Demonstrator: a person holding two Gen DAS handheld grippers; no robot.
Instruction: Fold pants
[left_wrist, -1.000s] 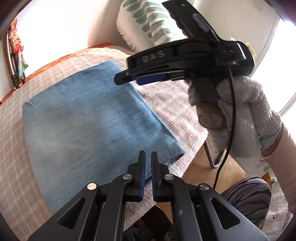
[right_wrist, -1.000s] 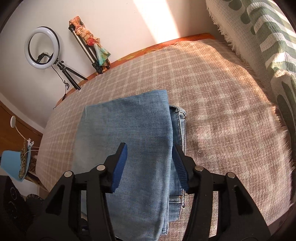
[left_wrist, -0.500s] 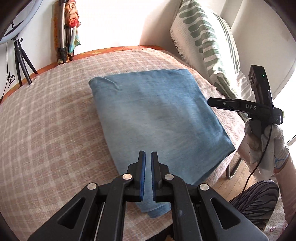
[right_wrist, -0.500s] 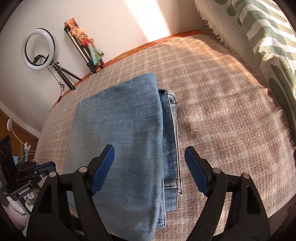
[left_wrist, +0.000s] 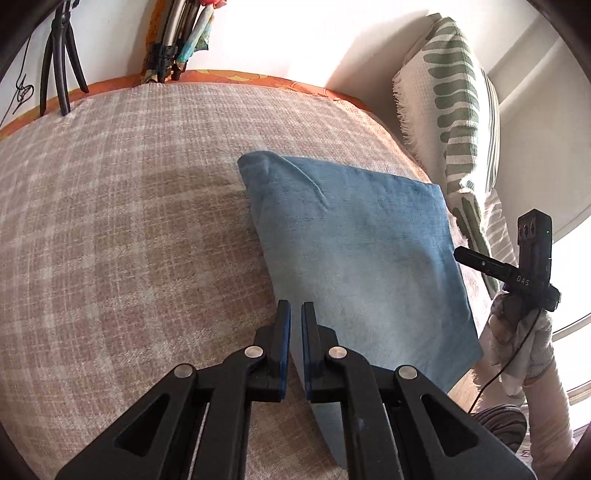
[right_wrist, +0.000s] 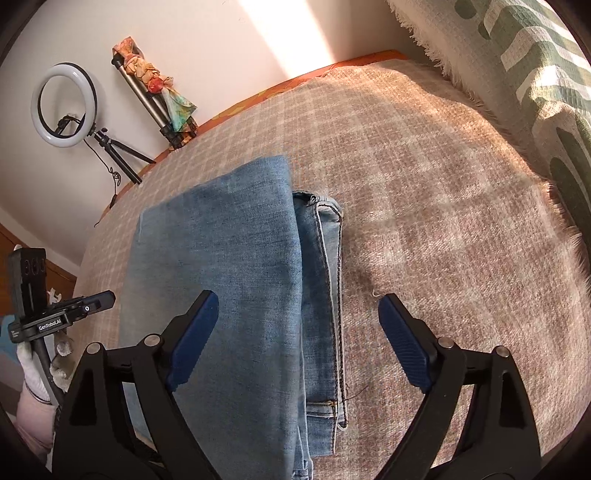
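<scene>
The blue jeans lie folded into a thick rectangle on the checked bed cover. My left gripper is shut with nothing in it, hovering at the near left edge of the fold. In the right wrist view the jeans show stacked layers, with the waistband seam along their right side. My right gripper hangs just above them; its jaws are opening wide, the denim lies below the gap, and the pads touch nothing. Each gripper shows in the other's view: the right gripper in a gloved hand, the left gripper at the bed's left edge.
A white and green patterned pillow leans at the head of the bed, right of the jeans. A ring light on a tripod and a second tripod with a colourful cloth stand by the wall. The bed edge and floor lie near right.
My left gripper swung leftward and rolled, from over the jeans' middle to their left edge. The right gripper's jaws spread much wider and sank slightly toward the denim.
</scene>
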